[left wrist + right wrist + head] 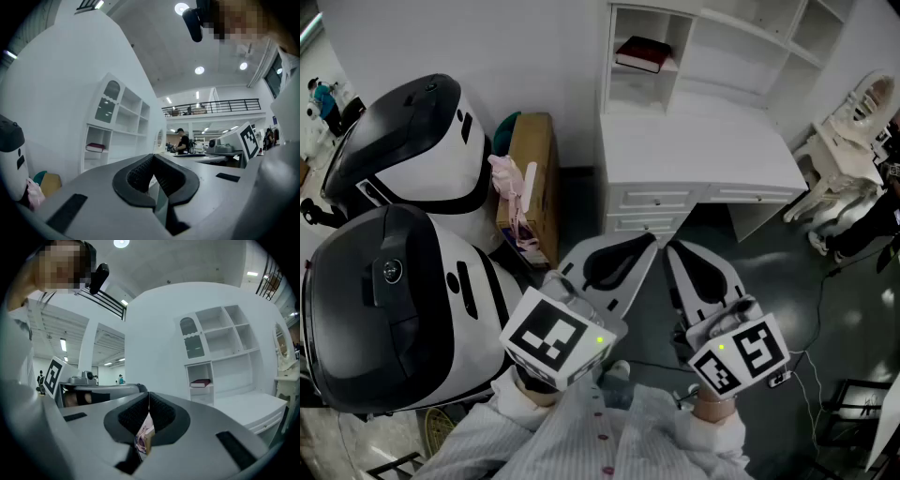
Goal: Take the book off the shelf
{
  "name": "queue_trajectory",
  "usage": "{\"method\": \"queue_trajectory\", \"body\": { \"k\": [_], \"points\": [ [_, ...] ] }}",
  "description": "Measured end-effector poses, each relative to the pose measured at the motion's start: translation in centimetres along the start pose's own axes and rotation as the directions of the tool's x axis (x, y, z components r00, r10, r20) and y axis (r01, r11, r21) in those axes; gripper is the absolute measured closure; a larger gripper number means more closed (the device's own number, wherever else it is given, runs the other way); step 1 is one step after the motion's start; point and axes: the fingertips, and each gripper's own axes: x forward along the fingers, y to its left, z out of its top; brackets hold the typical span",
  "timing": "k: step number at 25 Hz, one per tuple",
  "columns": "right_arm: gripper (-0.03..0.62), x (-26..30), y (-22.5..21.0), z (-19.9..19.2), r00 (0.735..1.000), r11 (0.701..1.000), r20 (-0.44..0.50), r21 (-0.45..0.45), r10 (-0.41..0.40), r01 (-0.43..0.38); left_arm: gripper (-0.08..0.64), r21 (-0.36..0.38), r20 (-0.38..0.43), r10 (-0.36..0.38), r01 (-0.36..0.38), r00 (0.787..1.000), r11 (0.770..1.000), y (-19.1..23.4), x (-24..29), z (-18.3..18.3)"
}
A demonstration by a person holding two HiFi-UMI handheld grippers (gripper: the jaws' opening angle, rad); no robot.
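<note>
The dark red book [643, 53] lies flat in a small cubby of the white shelf unit [741, 56], at the top centre of the head view above the white desk [703, 155]. Both claws sit low in the frame, well apart from it. The left gripper [649, 246] has its jaws pressed together on nothing. The right gripper [672, 251] is closed and empty too. Two big black-and-white machines [394, 234] fill the left side, with a cardboard box [532, 159] between them and the desk.
</note>
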Motion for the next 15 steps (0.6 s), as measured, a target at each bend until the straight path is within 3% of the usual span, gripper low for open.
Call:
{"method": "queue_trajectory", "body": {
  "k": [15],
  "points": [
    [0.577,-1.8,-1.6,-0.1,0.999,0.999,-0.004,0.013,0.042,-0.042,0.549,0.024,-0.017,0.025,-0.024,1.0,0.999,-2.1,1.9,-0.2]
  ]
}}
